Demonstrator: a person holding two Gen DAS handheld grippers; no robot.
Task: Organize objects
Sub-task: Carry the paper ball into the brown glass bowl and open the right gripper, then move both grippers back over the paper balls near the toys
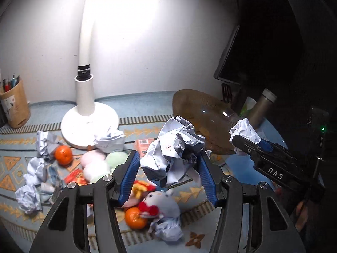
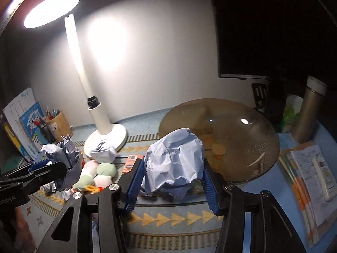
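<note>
both claws carry crumpled paper above a cluttered desk

the left gripper (image 1: 168, 164) is clamped on a crumpled paper ball (image 1: 174, 154), and the right gripper (image 2: 172, 172) pinches a second paper wad (image 2: 174, 162); both wads are lifted clear of the patterned cloth (image 2: 168, 217). risk: each ball bulges well past its blue pads, so a loose fold could slip out and drop among the mandarin (image 1: 135, 218), the plush toy (image 1: 162, 202) and the paper scraps (image 1: 29, 198) lying below. the glass bowl (image 2: 252, 147) sits just beyond the right claw, and the lamp base (image 1: 89, 124) stands near; a careless swing could knock either one, or let the two grippers clash.
</note>
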